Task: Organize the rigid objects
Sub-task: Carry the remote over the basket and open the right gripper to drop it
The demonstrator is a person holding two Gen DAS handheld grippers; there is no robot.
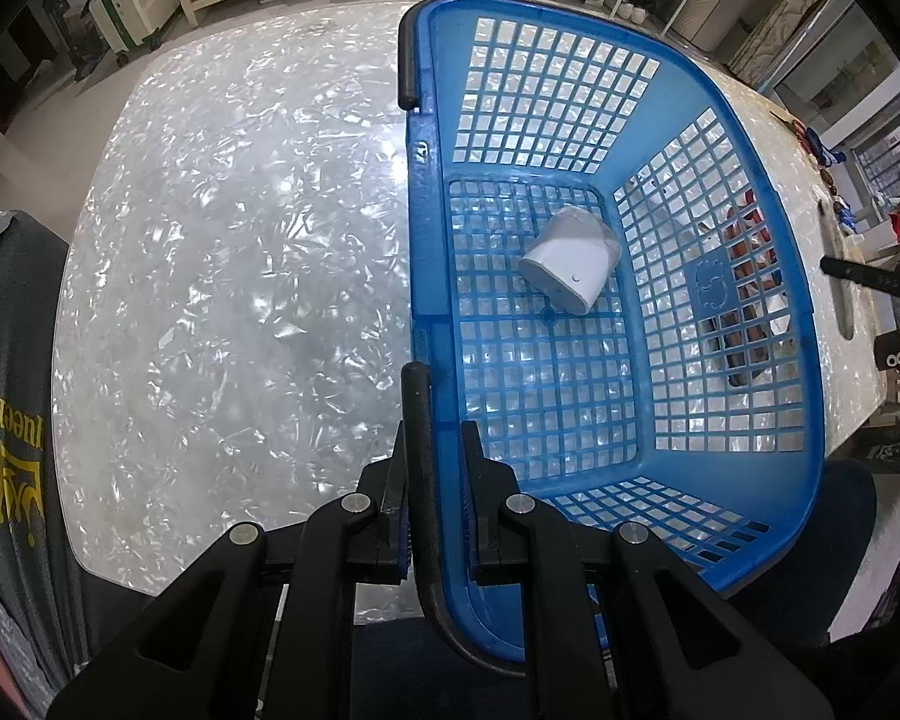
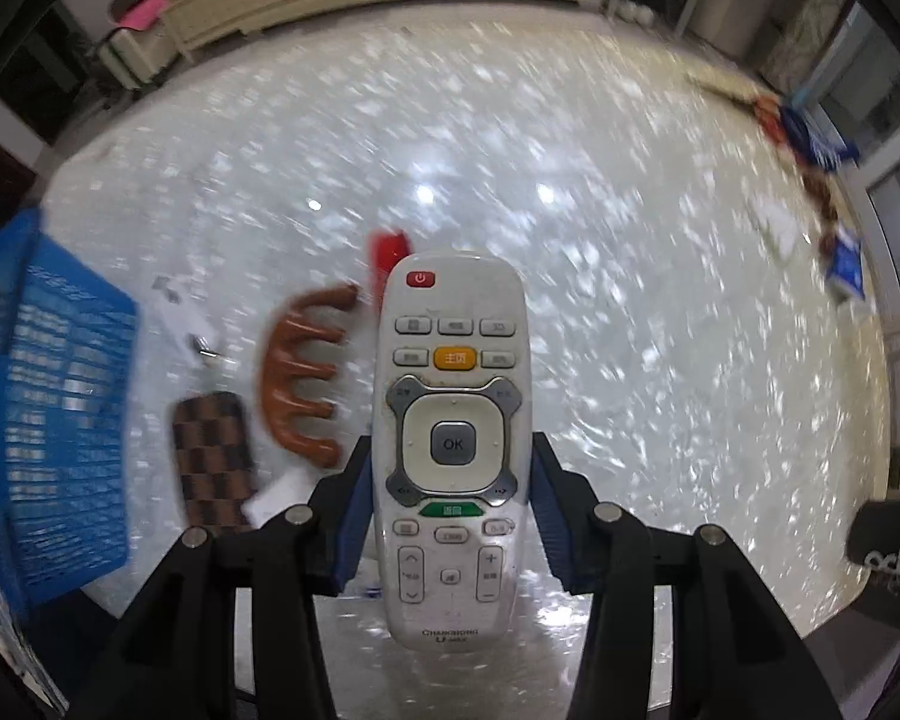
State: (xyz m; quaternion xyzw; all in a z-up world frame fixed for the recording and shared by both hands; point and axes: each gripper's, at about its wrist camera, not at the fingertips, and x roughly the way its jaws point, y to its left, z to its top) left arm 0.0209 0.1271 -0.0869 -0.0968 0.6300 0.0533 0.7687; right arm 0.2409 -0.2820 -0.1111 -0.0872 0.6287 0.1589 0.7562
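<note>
Overhead lamps make glare spots on the glossy table (image 2: pixel 570 192). The right wrist view is motion-blurred; fisheye bending darkens both views' corners.

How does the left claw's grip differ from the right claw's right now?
The left claw pinches the blue basket by its rim and black handle; the right claw clamps the white remote. The basket rests on the table; the remote is lifted above it. Both are shut on something.

Motion blur smears the blue basket (image 2: pixel 48 420) and table clutter (image 2: pixel 810 180).
</note>
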